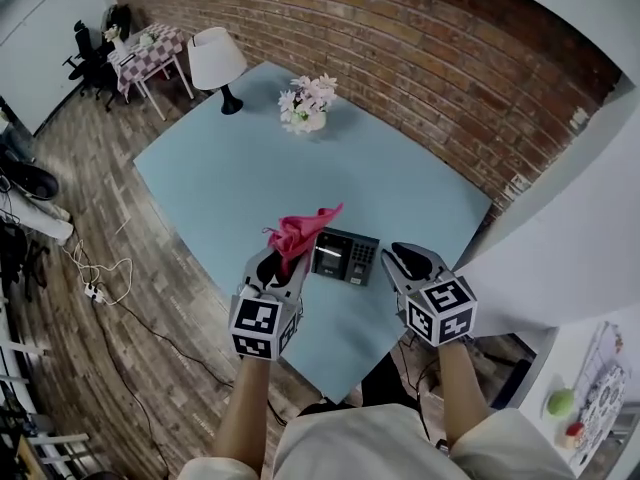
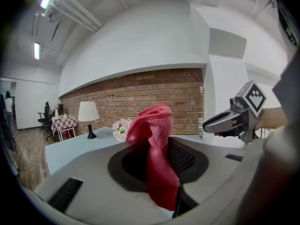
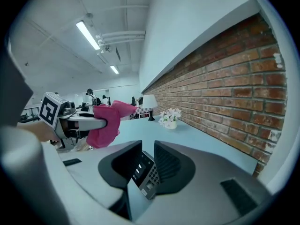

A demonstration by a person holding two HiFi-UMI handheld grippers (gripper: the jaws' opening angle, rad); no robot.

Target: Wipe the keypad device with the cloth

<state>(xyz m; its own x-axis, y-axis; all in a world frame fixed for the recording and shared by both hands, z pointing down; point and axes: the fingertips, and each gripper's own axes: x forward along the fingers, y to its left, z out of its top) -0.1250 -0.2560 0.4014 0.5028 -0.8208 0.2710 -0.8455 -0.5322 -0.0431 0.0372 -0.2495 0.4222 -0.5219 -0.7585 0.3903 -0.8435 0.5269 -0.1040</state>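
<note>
A pink cloth (image 1: 298, 233) hangs bunched from my left gripper (image 1: 283, 260), which is shut on it just above the table's near part. In the left gripper view the cloth (image 2: 157, 158) fills the gap between the jaws. The dark keypad device (image 1: 345, 257) lies flat on the light blue table (image 1: 230, 168), right of the cloth. My right gripper (image 1: 398, 255) hovers at the device's right edge. Its jaws stand apart, and the keypad device (image 3: 146, 172) shows through the gap, untouched by the pads. The right gripper view also catches the cloth (image 3: 105, 123) at left.
A white lamp (image 1: 216, 60) and a vase of flowers (image 1: 308, 103) stand at the table's far side. A brick wall (image 1: 450, 78) runs behind the table. A small checkered table (image 1: 145, 48) and a cable strip (image 1: 95, 288) are on the wooden floor to the left.
</note>
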